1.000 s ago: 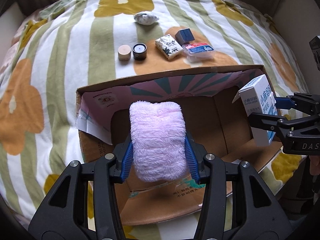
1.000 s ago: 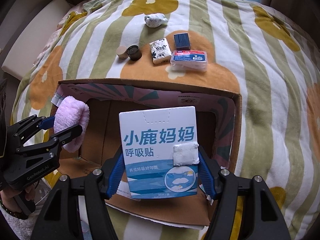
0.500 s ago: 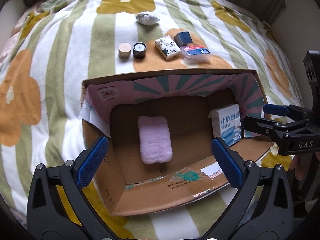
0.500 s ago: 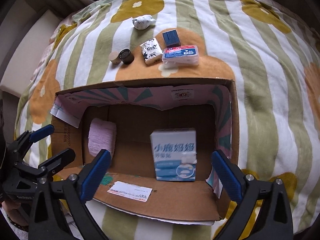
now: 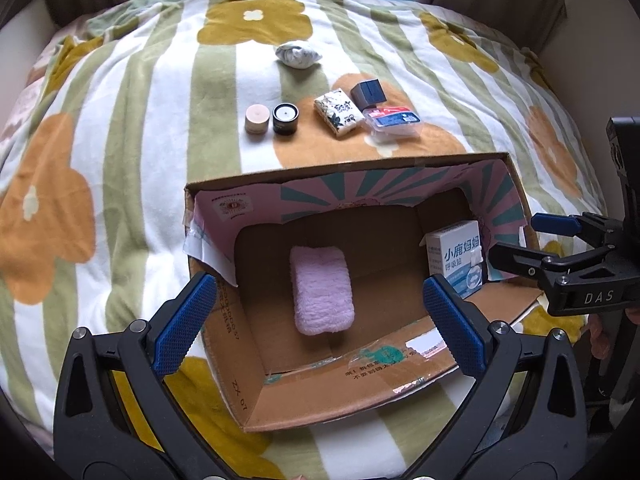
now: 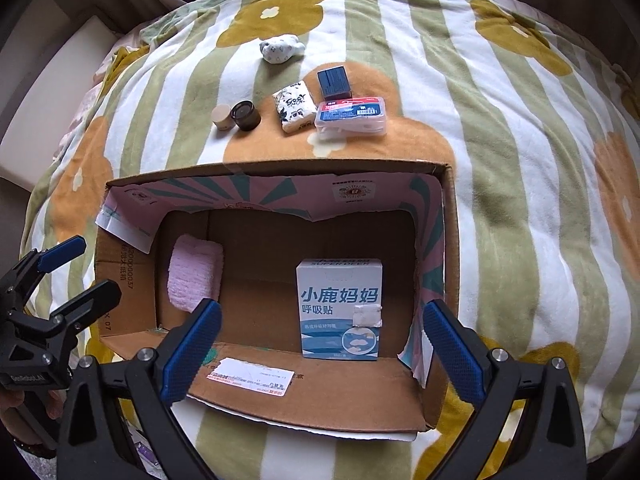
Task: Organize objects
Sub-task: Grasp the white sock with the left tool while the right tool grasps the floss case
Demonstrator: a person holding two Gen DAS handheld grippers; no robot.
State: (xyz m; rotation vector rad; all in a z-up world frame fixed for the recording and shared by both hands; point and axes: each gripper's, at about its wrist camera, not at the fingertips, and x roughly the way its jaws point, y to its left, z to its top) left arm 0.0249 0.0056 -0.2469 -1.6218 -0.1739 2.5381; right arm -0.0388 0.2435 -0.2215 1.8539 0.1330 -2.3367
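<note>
Box (image 6: 240,168) sat below both claws, left (image 5: 320,320) and right (image 6: 320,344), each spread wide and empty; towel (image 5: 322,290) and carton (image 6: 339,312) lay inside, released for storage

A second ago the left gripper (image 5: 320,324) was clamped on the pink towel (image 5: 322,289) above the cardboard box (image 5: 348,396); its fingers now stand wide apart and the towel lies flat on the box floor. The right gripper (image 6: 320,344) likewise gripped the white and blue carton (image 6: 339,308); its fingers have spread too, and the carton stands upright inside the box near the right wall.
</note>
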